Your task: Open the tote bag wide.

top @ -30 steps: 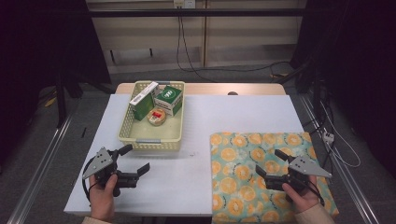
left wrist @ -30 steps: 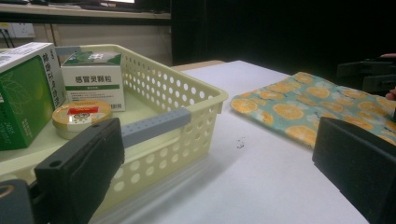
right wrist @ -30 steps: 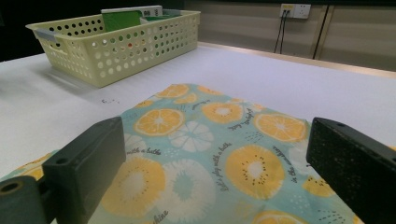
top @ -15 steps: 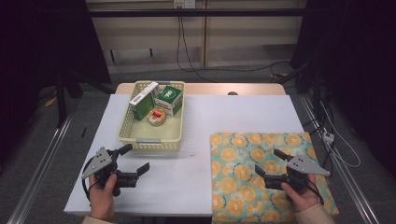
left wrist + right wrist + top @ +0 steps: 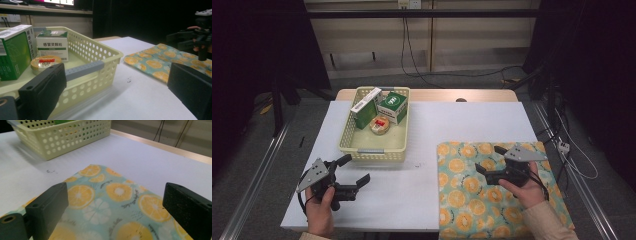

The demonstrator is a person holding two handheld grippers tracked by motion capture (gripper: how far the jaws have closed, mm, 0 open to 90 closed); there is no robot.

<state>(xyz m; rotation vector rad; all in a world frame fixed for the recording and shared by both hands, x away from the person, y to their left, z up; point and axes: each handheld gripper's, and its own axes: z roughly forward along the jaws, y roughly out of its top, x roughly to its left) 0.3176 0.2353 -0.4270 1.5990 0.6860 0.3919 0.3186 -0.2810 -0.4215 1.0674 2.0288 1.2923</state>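
L gripper (image 5: pixel 352 172) fingers apart, nearer the basket (image 5: pixel 373 148), just ahead; R gripper (image 5: pixel 492 159) apart, probably hovering over cloth (image 5: pixel 472 200).

Between the left tool's (image 5: pixel 117 92) wide-apart black jaws, a pale yellow perforated basket (image 5: pixel 100 62) on the white worktop (image 5: pixel 140 100) holds two green-and-white boxes (image 5: pixel 52 45) and a round tin (image 5: pixel 45 63), with an orange-print cloth (image 5: pixel 162 60) lying well apart to its right.
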